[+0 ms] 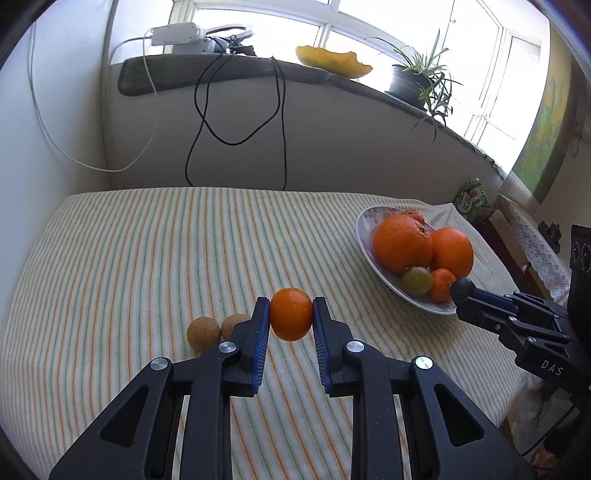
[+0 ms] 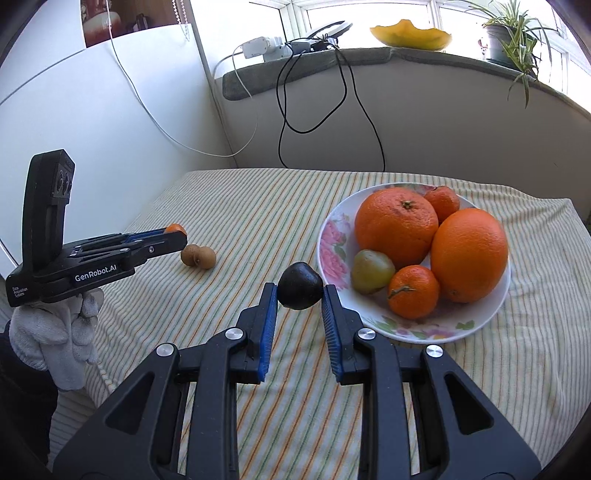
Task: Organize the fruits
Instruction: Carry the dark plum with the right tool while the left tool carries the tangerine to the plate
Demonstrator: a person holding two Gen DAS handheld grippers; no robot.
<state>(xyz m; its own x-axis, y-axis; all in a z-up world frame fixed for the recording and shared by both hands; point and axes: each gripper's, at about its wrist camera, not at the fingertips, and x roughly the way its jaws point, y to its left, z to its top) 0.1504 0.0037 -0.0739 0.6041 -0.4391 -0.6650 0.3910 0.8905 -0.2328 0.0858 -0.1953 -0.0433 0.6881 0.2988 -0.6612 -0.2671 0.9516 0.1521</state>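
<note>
My left gripper point(image 1: 291, 314) is shut on a small tangerine point(image 1: 290, 314) and holds it above the striped cloth; it also shows in the right wrist view point(image 2: 176, 229). My right gripper point(image 2: 300, 290) is shut on a dark plum-like fruit point(image 2: 300, 285), just left of the flowered plate point(image 2: 332, 240). The plate holds two big oranges point(image 2: 396, 225) point(image 2: 469, 254), two tangerines point(image 2: 413, 291) point(image 2: 443, 202) and a greenish fruit point(image 2: 371, 271). Two brown kiwis point(image 2: 199, 256) lie on the cloth, left of my left gripper's fingers in the left wrist view point(image 1: 203, 333).
The table carries a striped cloth point(image 2: 258, 206). Black and white cables point(image 2: 288, 110) hang down the wall behind it. The windowsill holds a yellow bowl point(image 2: 410, 35), a potted plant point(image 2: 506, 37) and a power strip point(image 2: 264, 46). The table edge drops off at right point(image 1: 517, 376).
</note>
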